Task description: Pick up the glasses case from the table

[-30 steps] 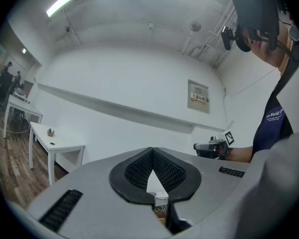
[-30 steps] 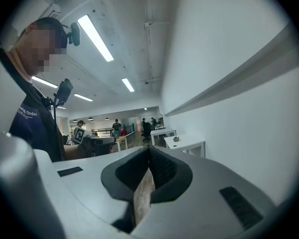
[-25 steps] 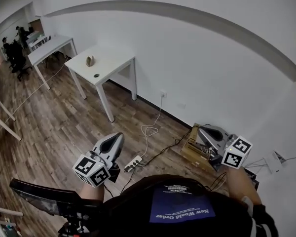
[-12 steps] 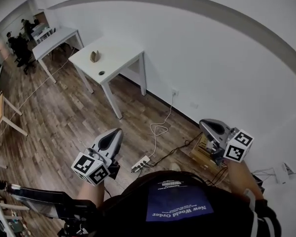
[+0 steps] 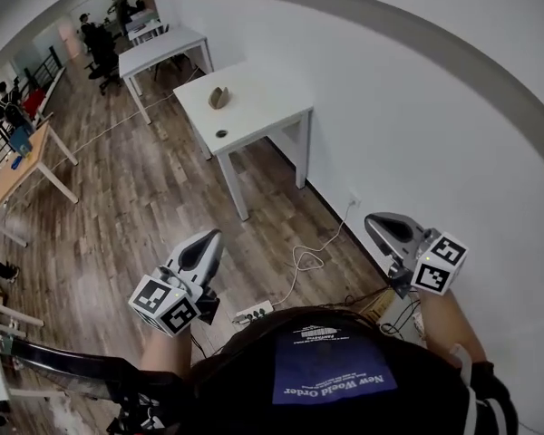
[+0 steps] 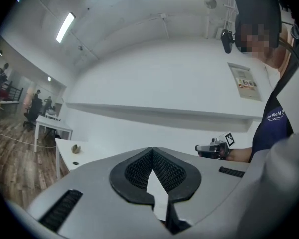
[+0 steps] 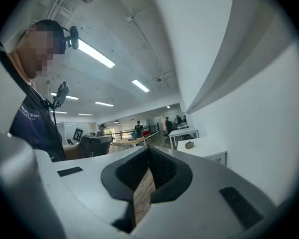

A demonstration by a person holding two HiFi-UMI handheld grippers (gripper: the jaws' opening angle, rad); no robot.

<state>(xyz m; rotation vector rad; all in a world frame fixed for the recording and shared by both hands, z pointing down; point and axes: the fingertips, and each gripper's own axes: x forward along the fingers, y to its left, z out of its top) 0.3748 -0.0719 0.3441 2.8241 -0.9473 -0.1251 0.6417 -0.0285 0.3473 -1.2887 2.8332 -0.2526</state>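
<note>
The glasses case (image 5: 218, 96) is a small tan lump lying on a white table (image 5: 258, 120) against the wall, far ahead of both grippers. It also shows small in the left gripper view (image 6: 77, 148) and in the right gripper view (image 7: 189, 145). My left gripper (image 5: 210, 236) is held level over the wooden floor, jaws shut and empty (image 6: 152, 151). To the right, near the wall, my right gripper (image 5: 374, 220) is likewise shut with nothing in it (image 7: 148, 148). Neither gripper is near the table.
A small dark round thing (image 5: 221, 134) lies on the same table, nearer than the case. A power strip (image 5: 252, 314) and white cable (image 5: 306, 259) lie on the floor ahead. More tables (image 5: 159, 51) and people stand further back at the left.
The view has swung toward the white table, which now sits nearer and more central. Both grippers moved with it, still shut. The cardboard box by the wall has left the view.
</note>
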